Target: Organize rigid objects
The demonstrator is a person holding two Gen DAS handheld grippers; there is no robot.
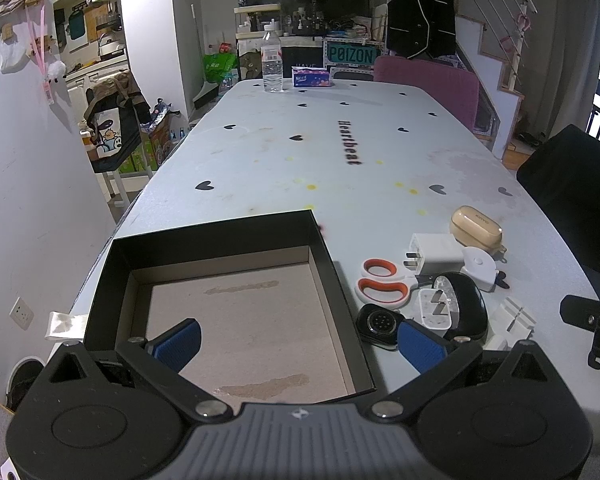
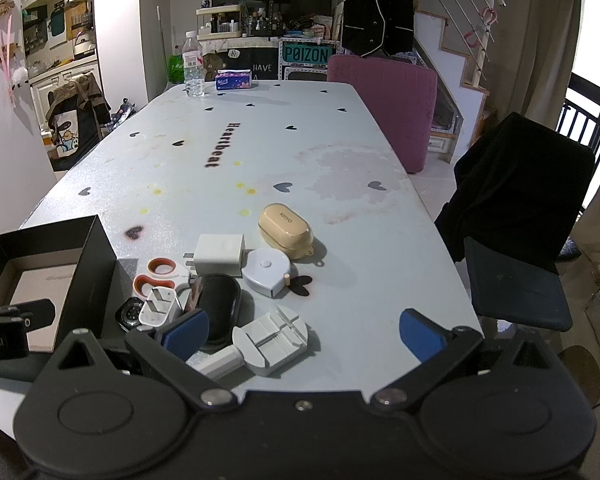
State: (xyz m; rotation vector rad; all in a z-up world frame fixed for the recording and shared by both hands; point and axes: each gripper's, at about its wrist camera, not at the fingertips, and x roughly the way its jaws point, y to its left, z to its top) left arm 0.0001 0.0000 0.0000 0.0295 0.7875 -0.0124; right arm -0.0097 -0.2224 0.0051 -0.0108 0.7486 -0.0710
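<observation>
Basically unstarted: box (image 1: 220,248) empty lower left; hard gadget pile, incl. scissors (image 1: 382,286), lower right on counter (image 1: 300,160). Light, stiff, slick plastic; pinch flat sides. Both fingers (image 1: 179,342) spread, holding nothing.

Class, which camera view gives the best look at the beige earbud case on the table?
The right wrist view: the earbud case sits near mid-frame, unobstructed, its lid lettering visible. The left wrist view shows it too, but smaller, toward the right edge.

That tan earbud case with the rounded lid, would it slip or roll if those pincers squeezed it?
The earbud case looks glossy and rounded, so it may well slip between flat pads. It sits on a flat base, so it probably slides rather than rolls. It seems small, stiff and likely light. Both the left gripper and right gripper are open.
</observation>
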